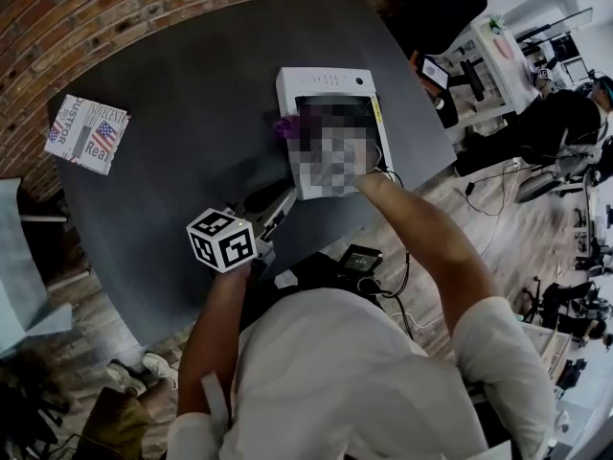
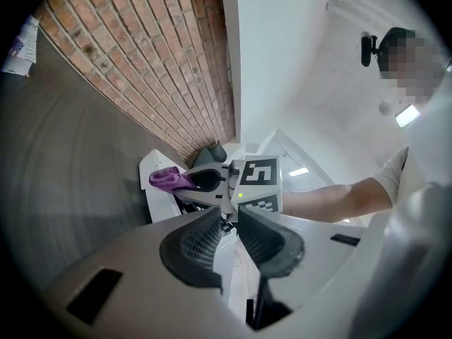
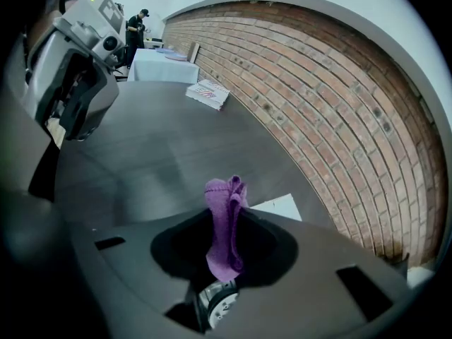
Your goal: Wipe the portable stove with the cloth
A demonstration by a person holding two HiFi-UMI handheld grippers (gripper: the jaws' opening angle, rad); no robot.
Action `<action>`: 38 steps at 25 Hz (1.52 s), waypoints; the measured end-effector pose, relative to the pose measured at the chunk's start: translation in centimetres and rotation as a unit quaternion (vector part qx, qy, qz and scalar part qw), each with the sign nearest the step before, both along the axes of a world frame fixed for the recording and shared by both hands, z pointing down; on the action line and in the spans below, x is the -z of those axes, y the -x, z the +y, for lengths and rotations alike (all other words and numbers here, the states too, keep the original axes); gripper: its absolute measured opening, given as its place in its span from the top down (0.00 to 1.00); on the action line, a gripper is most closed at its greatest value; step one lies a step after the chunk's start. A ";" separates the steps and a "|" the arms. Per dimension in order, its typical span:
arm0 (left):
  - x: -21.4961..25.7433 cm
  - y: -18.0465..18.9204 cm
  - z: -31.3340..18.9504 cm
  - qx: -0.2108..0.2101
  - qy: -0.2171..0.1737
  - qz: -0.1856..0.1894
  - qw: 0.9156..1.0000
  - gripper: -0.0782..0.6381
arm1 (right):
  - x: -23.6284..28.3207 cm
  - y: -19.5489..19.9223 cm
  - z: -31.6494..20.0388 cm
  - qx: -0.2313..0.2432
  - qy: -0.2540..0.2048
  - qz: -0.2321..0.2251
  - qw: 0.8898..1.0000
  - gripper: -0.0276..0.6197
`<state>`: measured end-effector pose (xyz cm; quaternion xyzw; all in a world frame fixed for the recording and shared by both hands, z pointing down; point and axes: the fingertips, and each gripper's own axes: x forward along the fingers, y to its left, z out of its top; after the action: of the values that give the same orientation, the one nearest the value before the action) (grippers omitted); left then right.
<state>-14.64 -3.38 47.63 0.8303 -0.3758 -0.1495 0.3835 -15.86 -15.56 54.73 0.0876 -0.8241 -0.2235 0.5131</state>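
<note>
The stove [image 1: 324,79] sits on the dark table [image 1: 192,94], just beyond the left gripper [image 2: 229,214], whose jaws stand slightly apart on nothing. At the stove's left edge the right gripper [image 3: 224,217] is clamped on the purple cloth [image 3: 224,224]. The stove's top is blurred, so the wiped share is unclear; most seems left. Farther off lies a magazine [image 1: 88,132].

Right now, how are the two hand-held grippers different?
The right hand-held gripper pinches the purple cloth; the left hand-held gripper holds nothing, its jaws slightly apart. The right one is at the white stove; the left one is off it, over the dark table. Both carry a marker cube.
</note>
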 end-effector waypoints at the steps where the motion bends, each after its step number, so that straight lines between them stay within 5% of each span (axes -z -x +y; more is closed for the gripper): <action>1: 0.0 -0.1 0.1 -0.001 0.000 0.000 1.000 0.78 | -0.1 -0.2 0.4 0.002 0.004 0.002 1.000 0.81; 12: -0.7 -1.3 0.9 -0.014 0.006 0.002 1.000 0.78 | -0.5 -2.0 4.5 0.035 0.064 0.050 0.996 0.81; 23: -1.3 -1.7 1.7 -0.016 0.011 0.015 1.000 0.78 | -0.6 -2.5 8.5 0.073 0.137 0.122 0.980 0.81; 38: -1.4 -0.6 2.0 -0.012 0.009 0.029 0.999 0.78 | 1.4 -1.1 12.3 0.118 0.224 0.129 0.959 0.81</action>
<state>-14.08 -1.37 49.06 0.8264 -0.3561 -0.1658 0.4035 -14.73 -3.29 53.36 -0.1573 -0.7841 -0.1011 0.5917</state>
